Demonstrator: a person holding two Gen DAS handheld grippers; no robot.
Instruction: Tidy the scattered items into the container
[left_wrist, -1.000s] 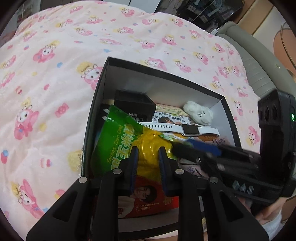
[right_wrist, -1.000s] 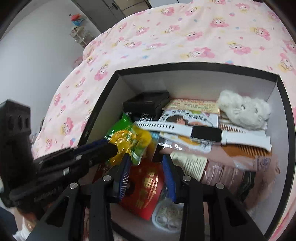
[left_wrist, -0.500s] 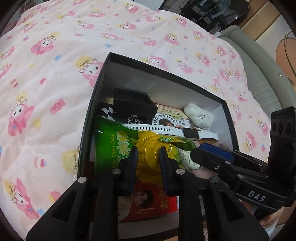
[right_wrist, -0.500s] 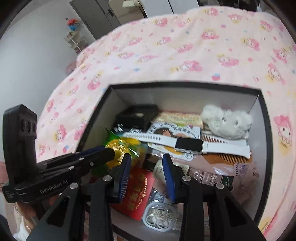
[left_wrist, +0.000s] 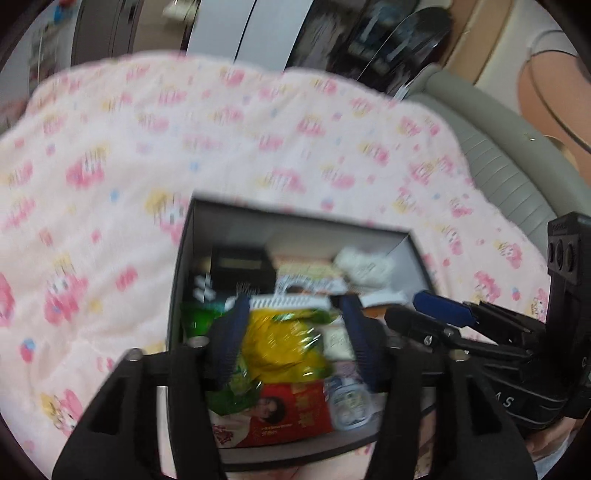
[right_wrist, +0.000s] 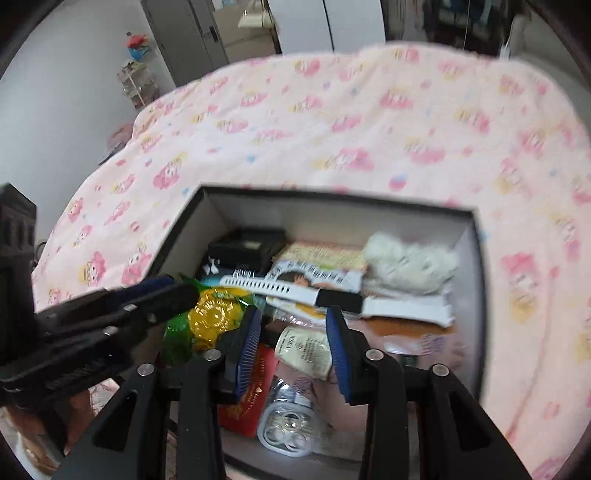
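With both hand-held grippers above the box (left_wrist: 183, 258) on the bed, left hand-held gripper (left_wrist: 295, 343) jaws are opening off the snack bag (left_wrist: 284, 343), apparently to leave it inside; right hand-held gripper (right_wrist: 293, 345) is opening, holding nothing.

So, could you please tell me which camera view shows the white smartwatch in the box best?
The right wrist view: the smartwatch lies nearly whole across the box, strap and dark face visible. In the left wrist view only part of its perforated strap shows, blurred, behind the left gripper's fingers.
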